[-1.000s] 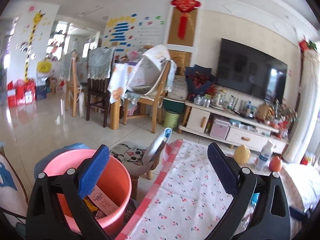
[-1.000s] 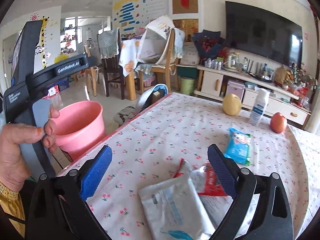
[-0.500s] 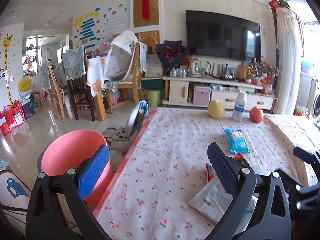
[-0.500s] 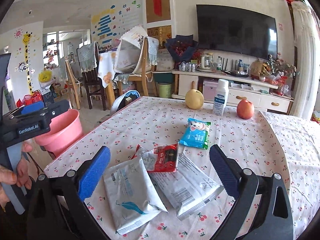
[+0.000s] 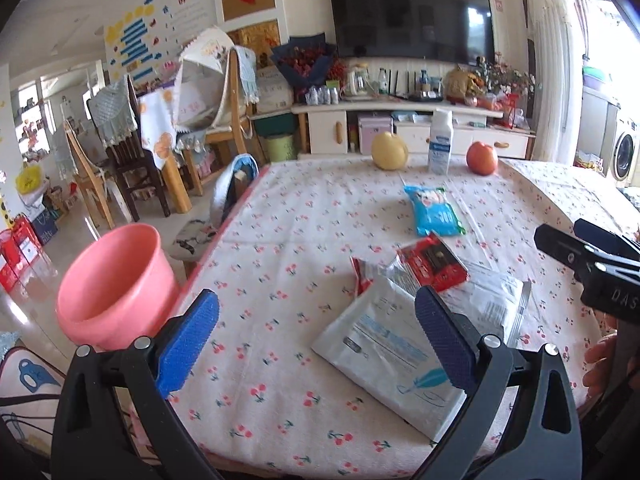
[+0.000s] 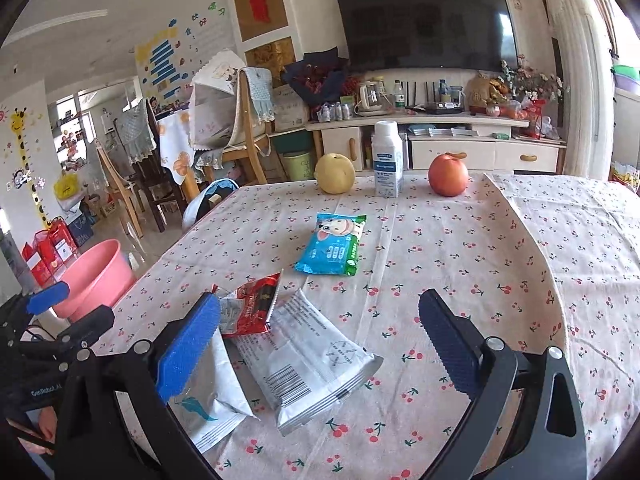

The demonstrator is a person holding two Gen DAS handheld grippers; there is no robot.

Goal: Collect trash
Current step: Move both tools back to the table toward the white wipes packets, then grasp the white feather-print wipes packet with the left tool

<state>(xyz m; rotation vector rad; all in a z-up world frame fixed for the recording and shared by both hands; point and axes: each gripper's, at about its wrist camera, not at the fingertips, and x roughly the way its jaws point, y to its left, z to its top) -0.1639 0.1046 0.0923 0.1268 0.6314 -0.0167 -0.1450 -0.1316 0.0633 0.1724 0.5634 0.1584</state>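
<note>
Several wrappers lie on the cherry-print tablecloth (image 6: 460, 248): a white pouch with a blue feather mark (image 5: 384, 356) (image 6: 212, 396), a silver-white barcode pack (image 6: 312, 360) (image 5: 492, 300), a torn red wrapper (image 5: 432, 264) (image 6: 252, 308) and a blue snack pack (image 5: 434, 212) (image 6: 334, 246). The pink bucket (image 5: 112, 284) (image 6: 94, 280) stands on the floor off the table's left edge. My left gripper (image 5: 316, 340) hovers open over the table's near edge, short of the white pouch. My right gripper (image 6: 320, 344) is open above the barcode pack, holding nothing.
At the table's far edge stand a yellow pear (image 6: 335, 173), a white bottle (image 6: 387, 158) and a red apple (image 6: 448, 176). A stool with a cat cushion (image 5: 196, 236) sits by the table's left edge. Chairs and a TV cabinet (image 6: 440, 140) lie beyond.
My left gripper has swung right, from over the pink bucket to over the table facing the wrappers. The right gripper has shifted right and closer to the wrappers. Both stay open.
</note>
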